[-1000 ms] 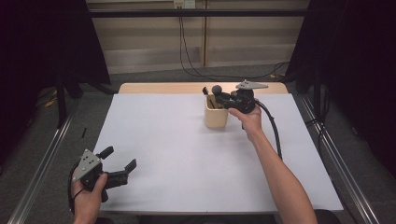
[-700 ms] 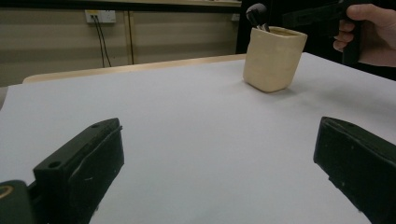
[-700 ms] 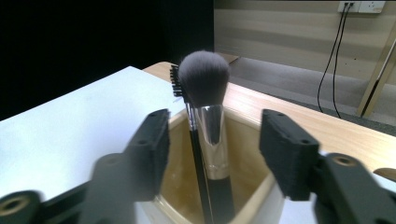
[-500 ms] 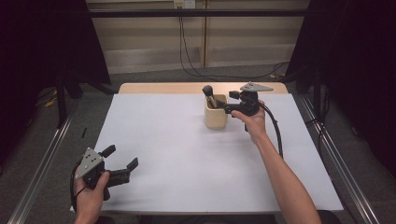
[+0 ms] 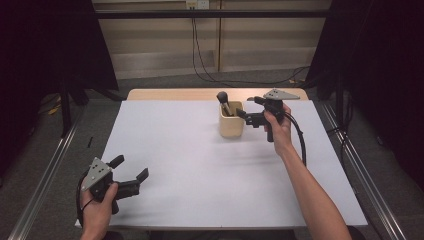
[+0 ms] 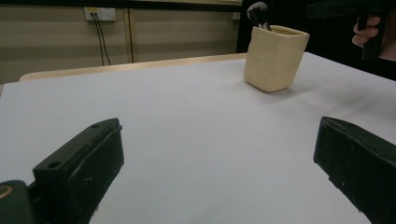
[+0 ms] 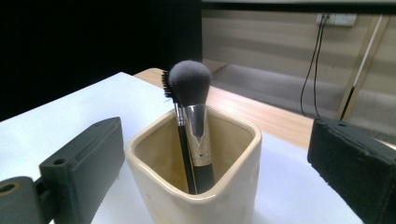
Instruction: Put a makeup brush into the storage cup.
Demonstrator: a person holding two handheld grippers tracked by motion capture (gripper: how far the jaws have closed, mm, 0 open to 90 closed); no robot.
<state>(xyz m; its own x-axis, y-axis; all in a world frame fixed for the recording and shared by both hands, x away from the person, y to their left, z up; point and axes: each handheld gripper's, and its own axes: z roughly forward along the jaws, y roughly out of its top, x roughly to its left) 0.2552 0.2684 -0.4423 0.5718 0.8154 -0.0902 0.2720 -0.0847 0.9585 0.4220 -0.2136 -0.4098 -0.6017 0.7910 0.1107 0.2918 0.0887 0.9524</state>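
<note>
I can read no writing, label, brand, number or sign anywhere here.

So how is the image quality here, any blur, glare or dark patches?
High view: even light on the white table, dark surroundings, the cream ceramic cup slightly soft. Left gripper view: near black jaws blurred, cup fairly sharp with a faint shadow. Right gripper view: the grey-bristled makeup brush is sharp, background soft, no glare.
</note>
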